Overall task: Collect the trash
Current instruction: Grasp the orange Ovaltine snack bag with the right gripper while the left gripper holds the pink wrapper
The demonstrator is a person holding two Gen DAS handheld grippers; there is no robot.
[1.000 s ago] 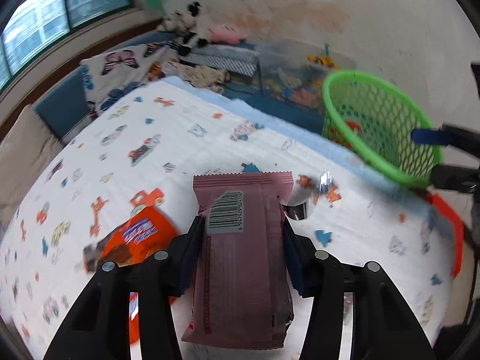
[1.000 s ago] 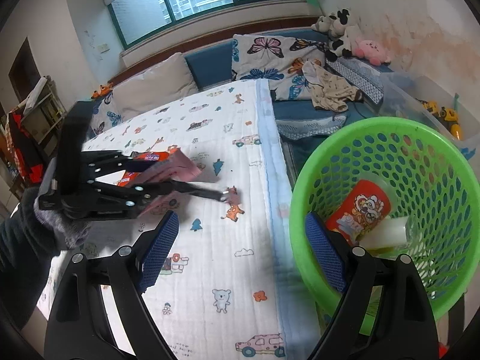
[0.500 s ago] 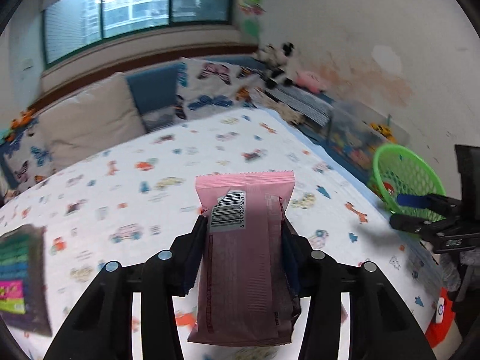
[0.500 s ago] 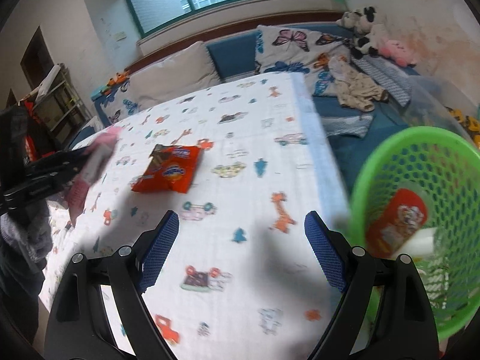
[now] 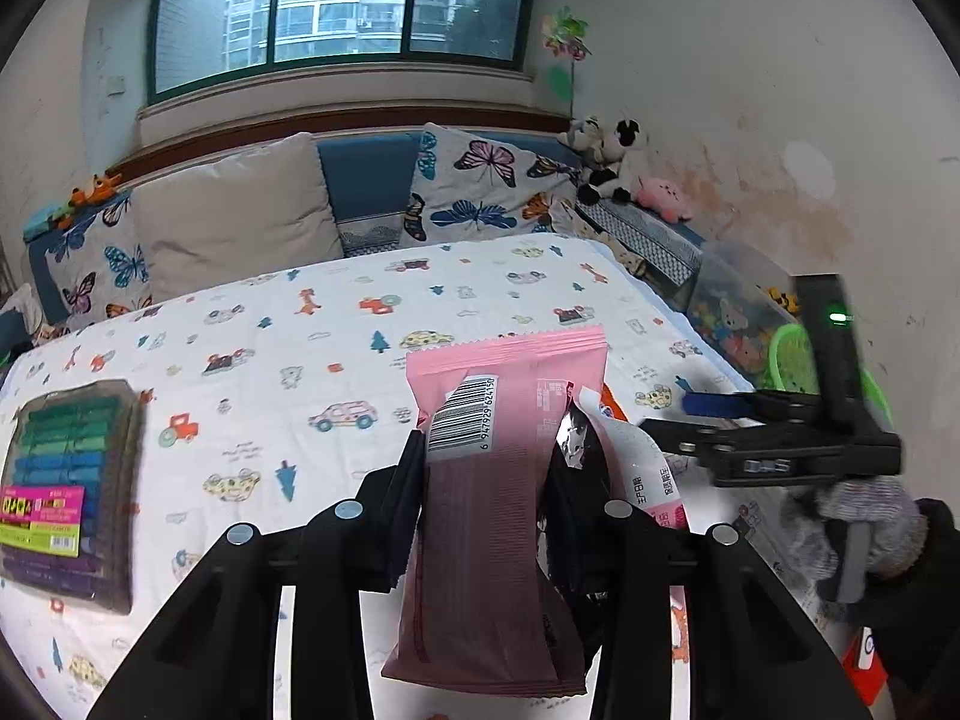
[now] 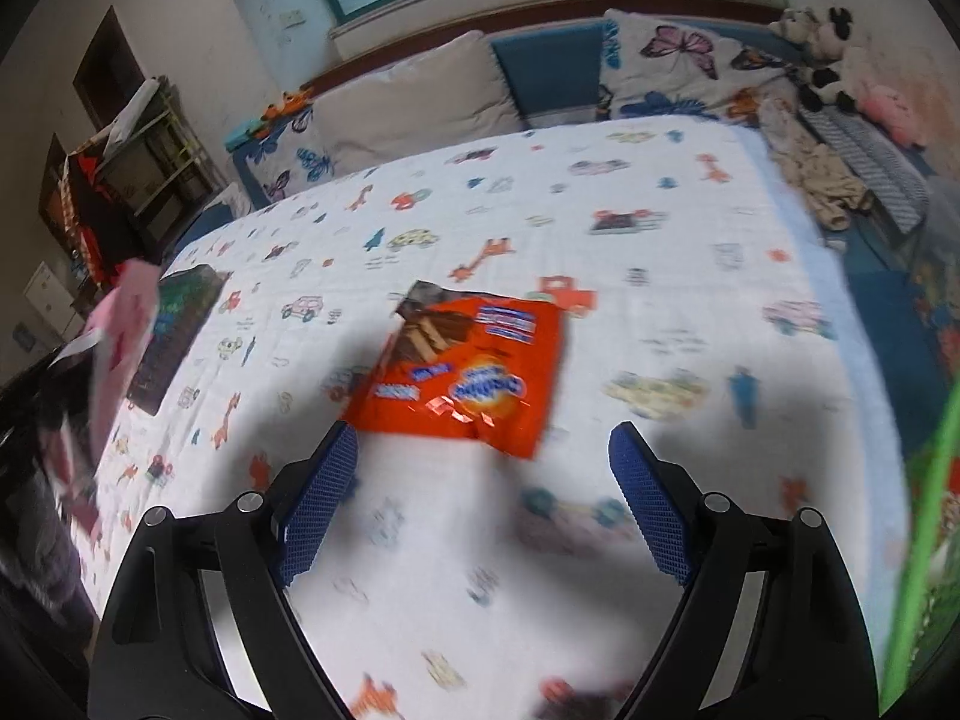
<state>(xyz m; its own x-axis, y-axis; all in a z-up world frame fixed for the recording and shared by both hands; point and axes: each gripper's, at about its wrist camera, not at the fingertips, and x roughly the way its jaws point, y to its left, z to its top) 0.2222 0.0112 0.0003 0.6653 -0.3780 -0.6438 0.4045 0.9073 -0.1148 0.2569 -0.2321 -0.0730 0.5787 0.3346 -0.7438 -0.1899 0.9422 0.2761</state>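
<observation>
Since the earlier frames, the left gripper (image 5: 486, 474) has swung from facing the green basket (image 5: 798, 360) toward the window, and the right gripper (image 6: 483, 498) has turned from the basket toward the orange wrapper (image 6: 468, 372). Left gripper: jaws clamped narrowly on one pink wrapper (image 5: 492, 510), held upright above the printed sheet (image 5: 270, 324), barcode facing the camera. Right gripper: jaws spread wide, holding nothing, hovering just short of the one orange wrapper, which lies flat on the sheet between and beyond the blue pads (image 6: 318, 510). One dark tray of coloured markers (image 5: 66, 480) lies at the sheet's left side. One basket sits off the right edge, partly hidden behind the right gripper in the left wrist view. Two butterfly cushions (image 5: 486, 186) and one plain cushion (image 5: 234, 216) line the sofa. Several plush toys (image 5: 606, 156) sit in the corner.
</observation>
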